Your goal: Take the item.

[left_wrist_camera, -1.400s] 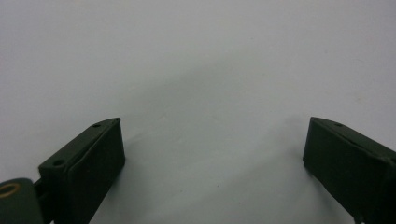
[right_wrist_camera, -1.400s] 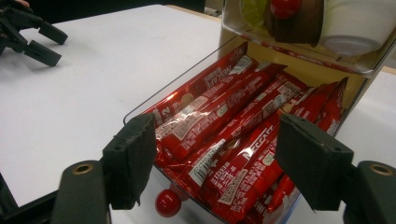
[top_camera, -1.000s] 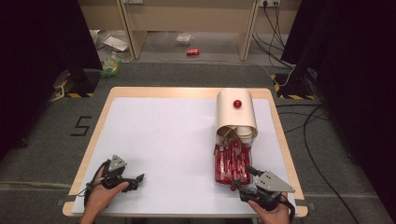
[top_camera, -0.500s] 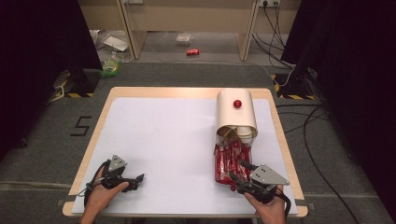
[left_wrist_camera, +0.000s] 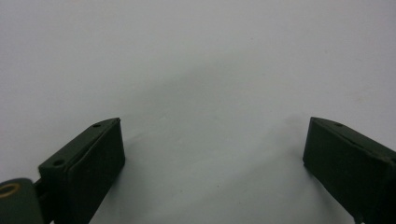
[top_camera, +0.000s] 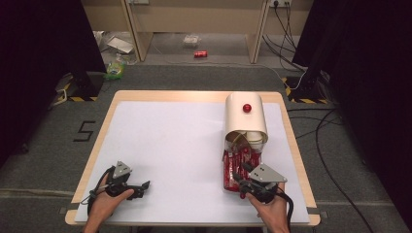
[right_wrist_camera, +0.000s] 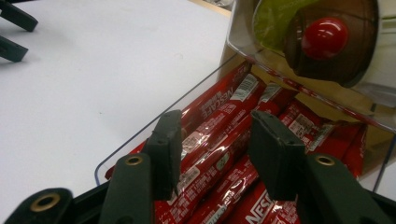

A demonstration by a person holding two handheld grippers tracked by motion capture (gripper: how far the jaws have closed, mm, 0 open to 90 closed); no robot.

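**Clerk:** Red coffee sticks (right_wrist_camera: 219, 154), a heap of them, lie in a clear tray (right_wrist_camera: 140, 144) at the mouth of a cream dispenser (top_camera: 245, 116) on the table's (top_camera: 170, 145) right side. Entry one.

**Checker:** And the tools?

**Clerk:** Right gripper (right_wrist_camera: 215, 149): poised over the heap, jaws half spread and just been closing, one stick lying between them, pads not yet pressing on it. Left gripper (left_wrist_camera: 212, 149): jaws spread wide over bare white tabletop, nothing between them, well apart from the tray.

**Checker:** Step in hand?

**Clerk:** Picking one stick, by the look of it. Next move likely calls for lowering a little, closing on a single wrapper, then lifting it clear of its neighbours.
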